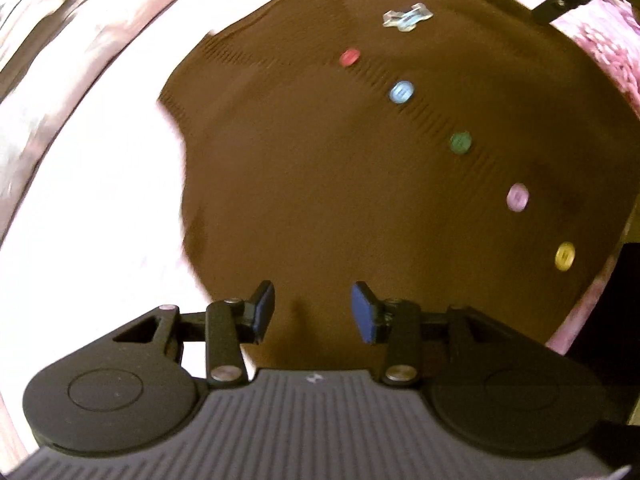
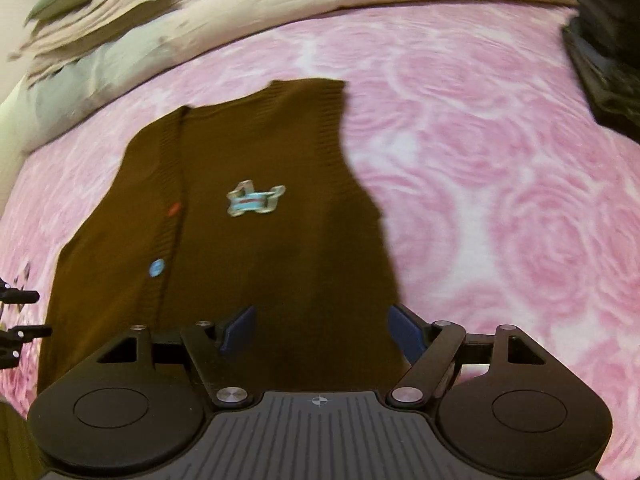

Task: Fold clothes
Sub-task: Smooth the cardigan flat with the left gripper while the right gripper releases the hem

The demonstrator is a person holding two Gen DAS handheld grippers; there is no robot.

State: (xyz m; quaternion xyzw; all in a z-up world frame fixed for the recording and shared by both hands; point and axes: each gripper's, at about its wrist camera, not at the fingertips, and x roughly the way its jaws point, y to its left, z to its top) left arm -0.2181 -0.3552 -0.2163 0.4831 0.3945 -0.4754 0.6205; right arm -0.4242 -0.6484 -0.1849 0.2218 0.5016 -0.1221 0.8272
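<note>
Brown knit fills most of what I see: one sleeveless vest (image 1: 320, 184) lies flat, front up, on a pink rose-patterned blanket (image 2: 500, 184). From my left wrist camera I count five round buttons running in a single line down its placket: a red button (image 1: 350, 57), a blue button (image 1: 401, 92), a green button (image 1: 460, 143), a lilac button (image 1: 517, 197) and a yellow button (image 1: 565, 256). One pale dog-shaped patch (image 1: 407, 16) sits on the chest beyond the red one. From my right wrist camera only two of the buttons show, the red and the blue, both near the vest's left edge in that view, with the same patch at the middle of the chest.

My left gripper (image 1: 313, 312) is spread, its two blue-padded fingers apart with nothing between them, over the vest's near edge; whether the pads touch the knit I cannot tell. My right gripper (image 2: 322, 334) is spread wider still, also empty, its two fingers over the near part of the vest, the right-hand one at the cloth's side edge.

Beyond the blanket lie beige and grey-green bedclothes (image 2: 120, 12), bunched and blurred. One dark object (image 2: 604, 60) sits at the far right; I cannot make out what it is.
</note>
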